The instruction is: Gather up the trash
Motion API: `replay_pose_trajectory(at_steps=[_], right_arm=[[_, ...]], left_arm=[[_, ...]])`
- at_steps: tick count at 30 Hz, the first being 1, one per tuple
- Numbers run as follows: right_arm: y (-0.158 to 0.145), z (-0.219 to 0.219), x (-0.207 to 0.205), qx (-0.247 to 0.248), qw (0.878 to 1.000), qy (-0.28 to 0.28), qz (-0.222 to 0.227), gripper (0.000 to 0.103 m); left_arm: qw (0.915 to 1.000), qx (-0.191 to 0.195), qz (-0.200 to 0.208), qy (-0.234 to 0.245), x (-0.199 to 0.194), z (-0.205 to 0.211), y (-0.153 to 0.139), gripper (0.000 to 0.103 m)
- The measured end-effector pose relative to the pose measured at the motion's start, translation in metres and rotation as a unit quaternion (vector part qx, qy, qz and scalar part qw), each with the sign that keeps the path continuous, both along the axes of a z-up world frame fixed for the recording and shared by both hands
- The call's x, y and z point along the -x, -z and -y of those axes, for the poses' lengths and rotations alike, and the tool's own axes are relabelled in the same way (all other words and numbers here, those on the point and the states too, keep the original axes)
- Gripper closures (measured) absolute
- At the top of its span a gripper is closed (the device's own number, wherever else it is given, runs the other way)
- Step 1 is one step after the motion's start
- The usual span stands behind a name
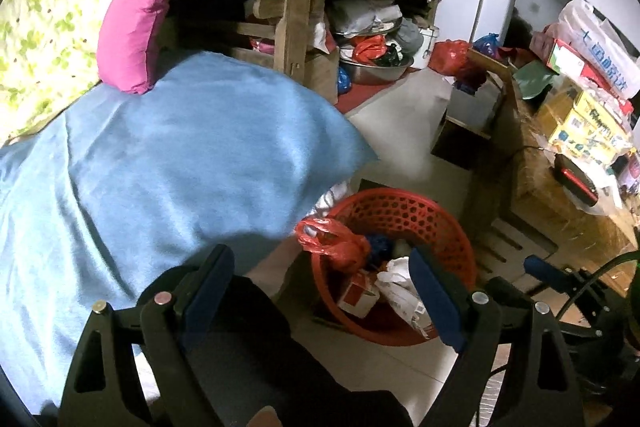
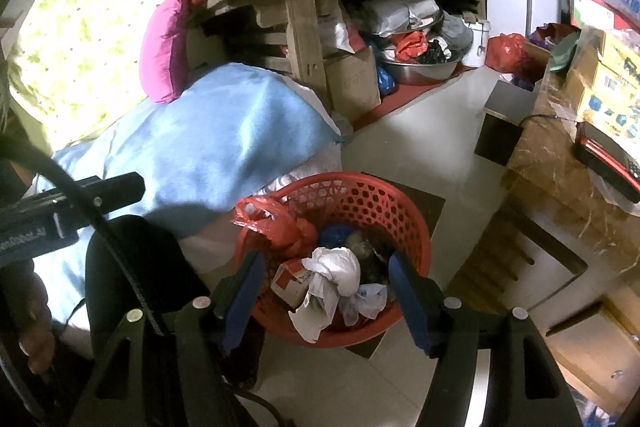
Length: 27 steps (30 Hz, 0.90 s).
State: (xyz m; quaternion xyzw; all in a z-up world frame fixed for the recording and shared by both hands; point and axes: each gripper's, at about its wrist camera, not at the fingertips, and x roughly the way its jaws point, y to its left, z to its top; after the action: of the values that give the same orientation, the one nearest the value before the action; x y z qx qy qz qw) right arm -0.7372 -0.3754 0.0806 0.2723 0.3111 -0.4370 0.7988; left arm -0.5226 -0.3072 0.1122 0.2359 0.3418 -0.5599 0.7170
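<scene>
- Left wrist view: the left tool stands wide open with nothing between its pads, above the floor beside a blue blanket. The red basket stands upright on the floor, mouth up, holding a red bag and crumpled white paper.
- Right wrist view: the right tool is half open over the red basket, gripping nothing. The crumpled white paper lies on top, its long axis running down toward the near rim.

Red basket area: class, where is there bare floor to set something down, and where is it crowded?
Bare pale floor lies between the red basket, the wooden table and the brown counter. Crowded: inside the basket and under the table.
</scene>
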Motion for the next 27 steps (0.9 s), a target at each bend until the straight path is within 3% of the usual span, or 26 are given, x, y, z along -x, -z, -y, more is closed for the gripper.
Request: replay_pose_trajectory(at_steps=[27], right_arm=[[-0.0033, -0.0006, -0.0023, 0.005, 1.0, 0.004, 0.001, 0.034]], left_arm=[[0.9999, 0.008, 0.002, 0.01, 0.0075, -0.0012, -0.0012, 0.014]])
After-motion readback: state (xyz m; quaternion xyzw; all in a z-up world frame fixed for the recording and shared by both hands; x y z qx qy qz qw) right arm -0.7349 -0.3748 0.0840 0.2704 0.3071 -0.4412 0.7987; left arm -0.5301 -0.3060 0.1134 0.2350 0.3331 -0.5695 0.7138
